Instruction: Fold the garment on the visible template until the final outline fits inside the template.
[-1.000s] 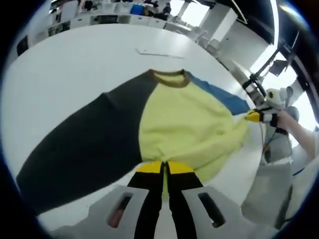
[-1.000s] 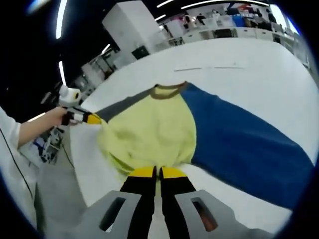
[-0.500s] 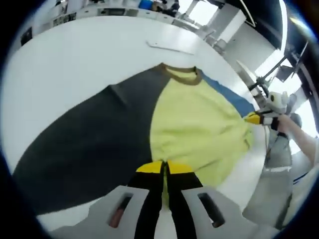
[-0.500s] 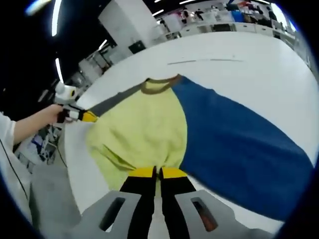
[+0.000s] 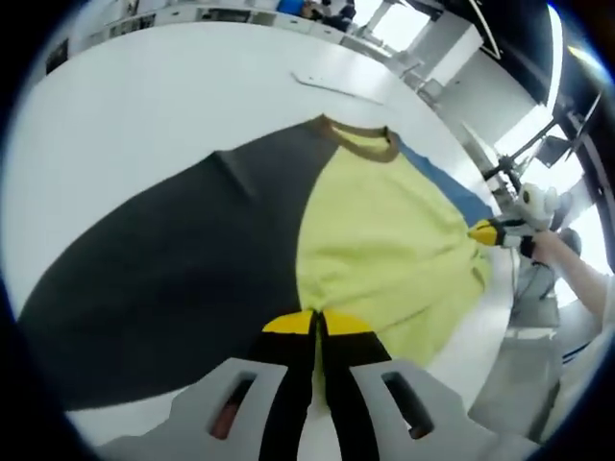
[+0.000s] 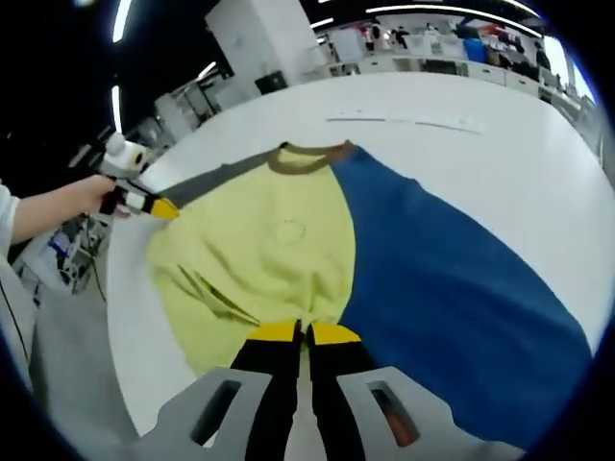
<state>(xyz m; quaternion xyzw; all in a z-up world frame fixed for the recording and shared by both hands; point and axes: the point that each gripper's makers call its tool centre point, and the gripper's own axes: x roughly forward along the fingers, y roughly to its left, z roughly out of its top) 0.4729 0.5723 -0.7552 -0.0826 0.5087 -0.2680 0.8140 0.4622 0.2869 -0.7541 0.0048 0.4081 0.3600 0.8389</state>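
Left gripper view: the garment (image 5: 288, 250) lies spread on the white worktop (image 5: 125, 106), filling the middle of the frame. Yellow body at centre and right, dark grey sleeve fanning to the lower left, brown collar (image 5: 357, 134) at upper centre, a strip of blue sleeve along the upper right edge. The left tool (image 5: 317, 325) rises from the bottom centre, jaws pressed together with the yellow hem pinched between their yellow tips. At the right edge of the frame the right tool (image 5: 485, 232), held by a hand (image 5: 553, 248), meets the far corner of the yellow hem; cloth there is puckered toward it.

Right gripper view: same garment (image 6: 356, 259), yellow body centre-left, blue sleeve (image 6: 452, 288) spreading to the lower right, brown collar at upper centre, a thin dark grey sleeve edge running from the collar toward the upper left. The right tool (image 6: 307, 332) comes up at the bottom centre, jaws closed tight on the yellow hem. Loose folds crease the yellow cloth left of the tool. The left tool (image 6: 159, 207) shows at the left of the frame, touching the garment's other hem corner, with a hand (image 6: 91, 197) behind it.

A thin pale strip (image 6: 404, 120) lies on the worktop beyond the collar, well apart from the garment.
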